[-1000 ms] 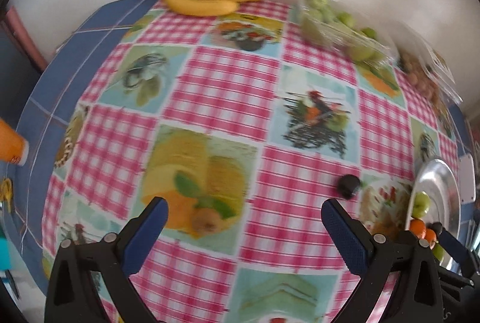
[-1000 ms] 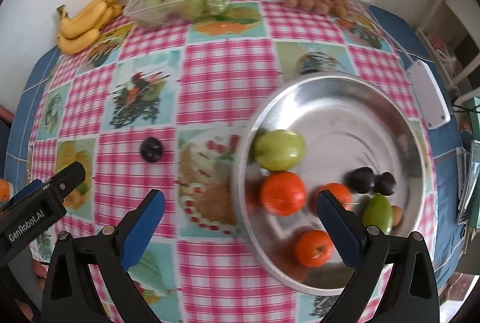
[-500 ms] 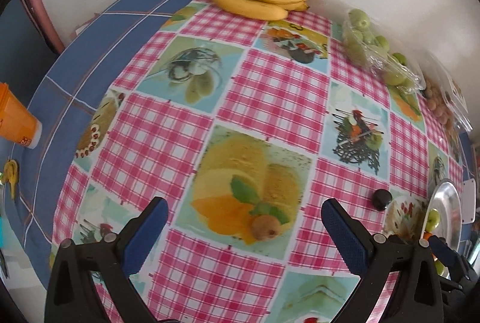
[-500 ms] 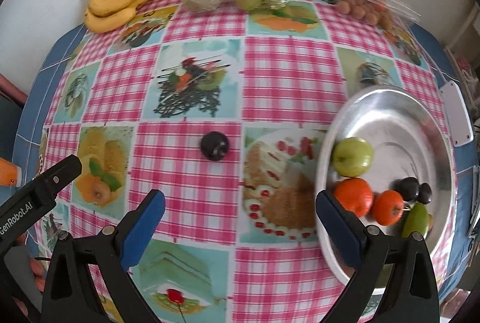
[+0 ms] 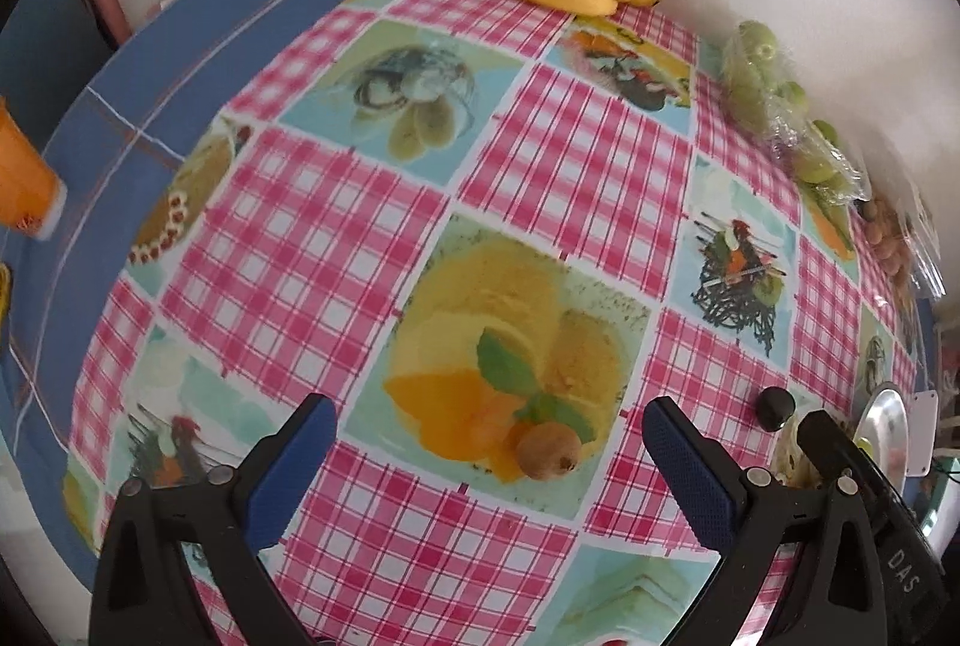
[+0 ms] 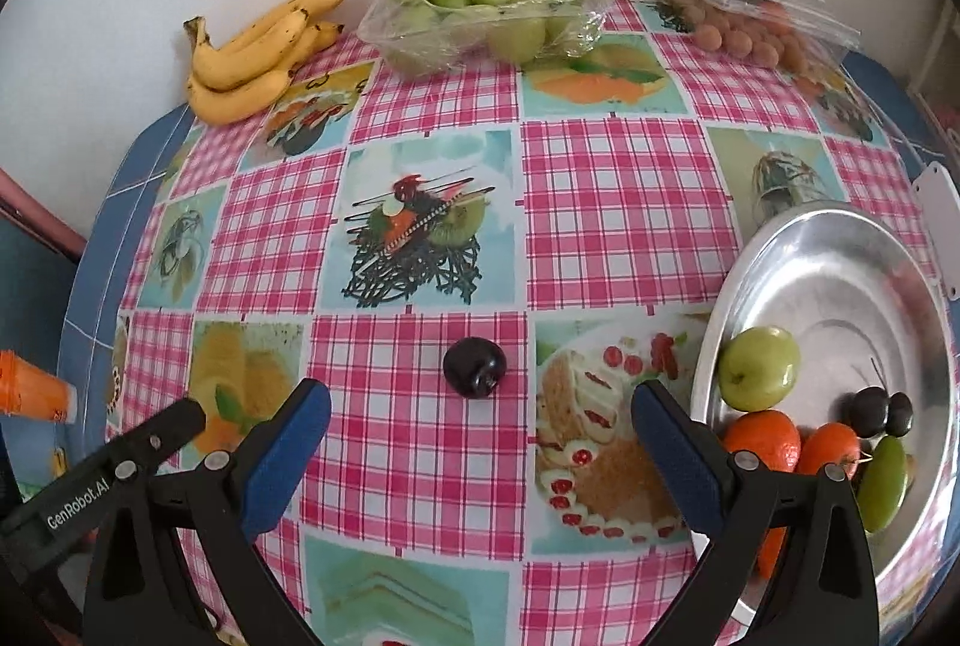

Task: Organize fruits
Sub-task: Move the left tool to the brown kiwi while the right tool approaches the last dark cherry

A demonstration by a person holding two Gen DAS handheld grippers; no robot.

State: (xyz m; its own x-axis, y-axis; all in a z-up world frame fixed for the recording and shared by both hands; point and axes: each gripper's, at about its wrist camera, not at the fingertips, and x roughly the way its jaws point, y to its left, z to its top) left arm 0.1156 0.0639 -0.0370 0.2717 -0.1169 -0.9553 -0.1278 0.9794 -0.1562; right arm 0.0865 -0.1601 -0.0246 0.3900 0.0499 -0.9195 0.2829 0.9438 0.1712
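Note:
My left gripper [image 5: 489, 442] is open and empty above the checked tablecloth. A small brown fruit [image 5: 549, 450] lies on the cloth between its fingers, nearer the right one. My right gripper [image 6: 480, 433] is open and empty. A dark plum [image 6: 474, 366] lies on the cloth just ahead of it, centred between the fingers; it also shows in the left wrist view [image 5: 776, 406]. A silver bowl [image 6: 840, 274] at the right holds a green apple [image 6: 759, 367], oranges [image 6: 765, 439], dark plums [image 6: 873, 409] and a green mango [image 6: 882, 475].
Bananas [image 6: 258, 52] lie at the table's far left by the wall. A plastic pack of green apples [image 6: 486, 19] and a bag of small brown fruits [image 6: 750, 28] stand along the back. An orange cup [image 5: 21, 184] stands at the left edge. A white device [image 6: 942, 226] lies beyond the bowl.
Both grippers have swung left. The brown fruit now sits between the left gripper's fingers, and the dark plum has come between the right gripper's fingers. The bowl has slid to the right of view.

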